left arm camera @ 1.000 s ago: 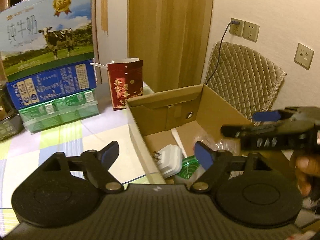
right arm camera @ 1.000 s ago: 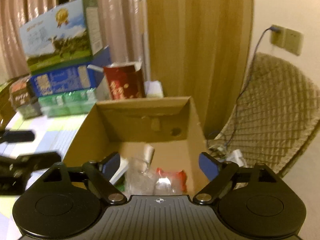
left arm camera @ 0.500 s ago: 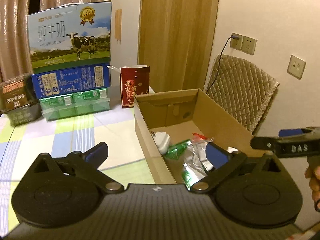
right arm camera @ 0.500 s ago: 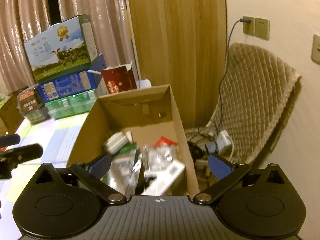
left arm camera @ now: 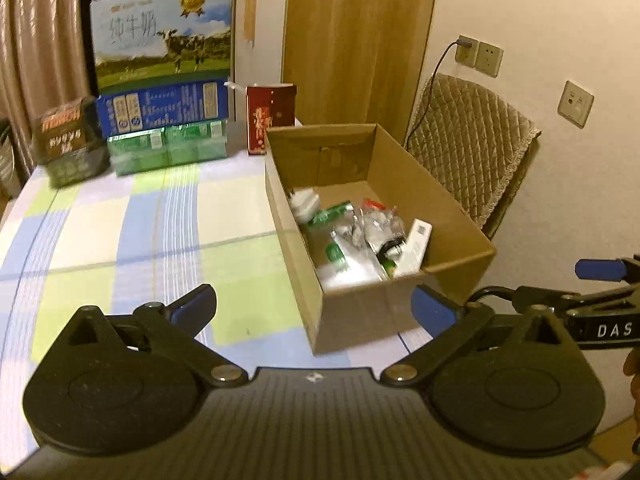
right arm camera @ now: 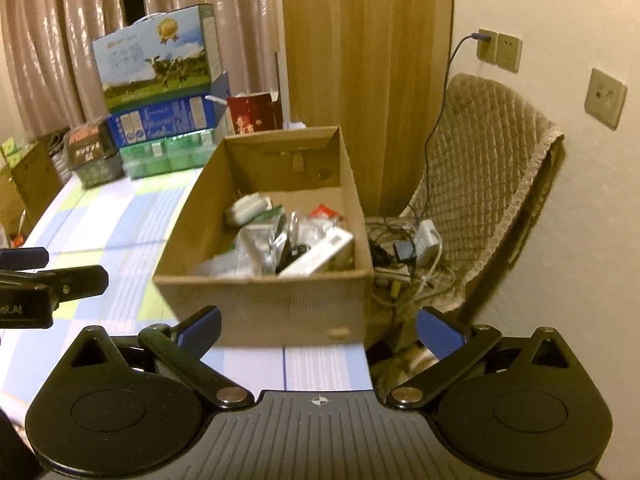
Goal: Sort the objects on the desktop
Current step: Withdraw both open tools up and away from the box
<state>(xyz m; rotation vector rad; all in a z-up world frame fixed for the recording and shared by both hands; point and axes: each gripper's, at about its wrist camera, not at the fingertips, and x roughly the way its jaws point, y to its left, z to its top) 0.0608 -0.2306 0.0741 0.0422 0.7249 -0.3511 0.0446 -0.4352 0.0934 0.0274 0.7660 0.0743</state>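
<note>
Both tools have drawn back from the cardboard box [left arm camera: 400,184]. Left tool [left arm camera: 314,306], left of the box, gapes empty; the sorted clutter [left arm camera: 360,236] lies inside it; right tool [right arm camera: 318,326] likewise wide, empty. Sorting looks finished.

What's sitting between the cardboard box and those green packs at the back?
Only bare checked tablecloth between the cardboard box and green packs, in the left wrist view.
</note>
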